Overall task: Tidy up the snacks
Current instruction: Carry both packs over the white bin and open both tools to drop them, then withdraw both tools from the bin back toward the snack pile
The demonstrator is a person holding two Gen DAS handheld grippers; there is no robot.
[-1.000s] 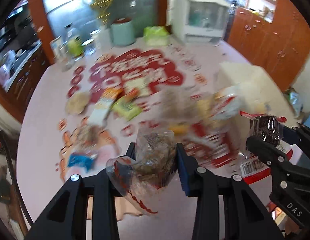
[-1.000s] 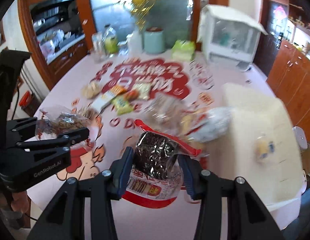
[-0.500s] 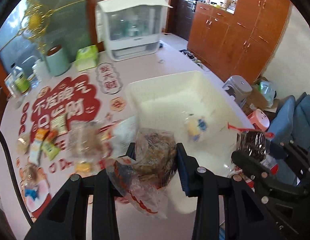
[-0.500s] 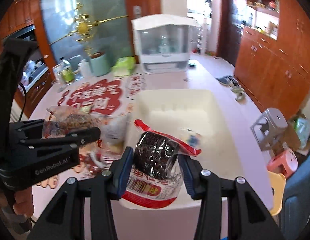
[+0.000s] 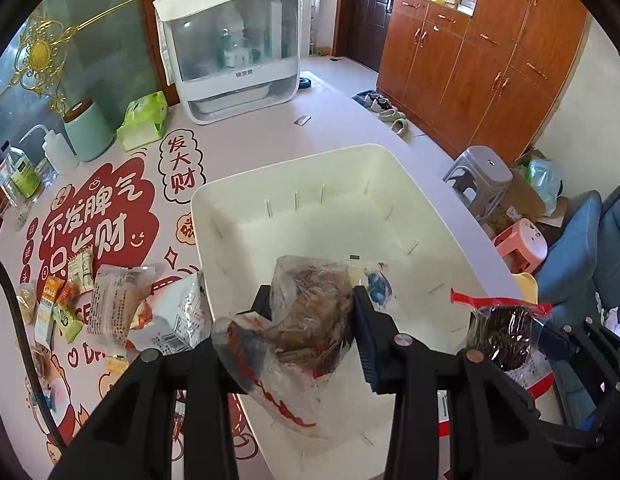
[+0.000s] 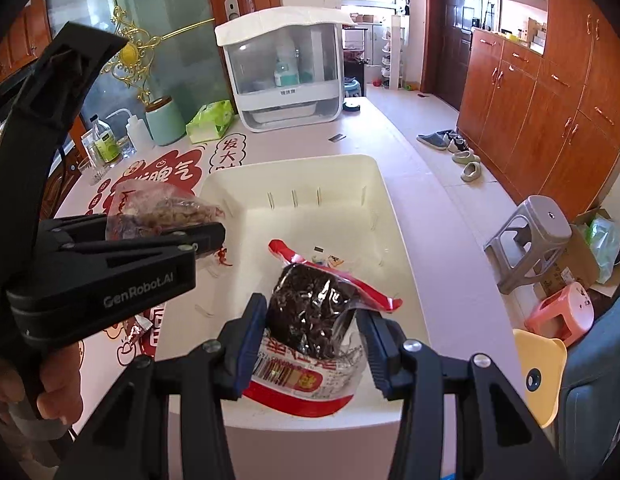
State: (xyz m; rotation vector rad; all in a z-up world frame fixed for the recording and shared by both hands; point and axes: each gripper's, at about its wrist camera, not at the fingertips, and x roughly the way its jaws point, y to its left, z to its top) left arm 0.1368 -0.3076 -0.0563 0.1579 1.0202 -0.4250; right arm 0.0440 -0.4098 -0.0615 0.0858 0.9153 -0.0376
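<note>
My left gripper (image 5: 310, 320) is shut on a clear bag of brown snacks (image 5: 306, 320) and holds it above the near part of a white bin (image 5: 294, 168). My right gripper (image 6: 312, 332) is shut on a red-and-clear bag of dark snacks (image 6: 310, 316), above the near edge of the same bin (image 6: 294, 164). The dark bag shows in the left wrist view (image 5: 506, 336), and the brown bag in the right wrist view (image 6: 162, 208). A small blue-printed packet (image 5: 376, 284) lies in the bin. Several loose snack packets (image 5: 110, 304) lie on the table left of the bin.
The round table has a pink cover with red print (image 5: 90, 216). At its far side stand a white cabinet (image 5: 234, 48), a green tissue pack (image 5: 144, 124), a mint canister (image 5: 88, 128) and bottles (image 5: 22, 172). Stools (image 6: 530, 232) and wooden cupboards (image 6: 550, 100) are to the right.
Both grippers swung right from the loose packets on the table to above the white bin, each still holding its bag. The view has sharpened.
</note>
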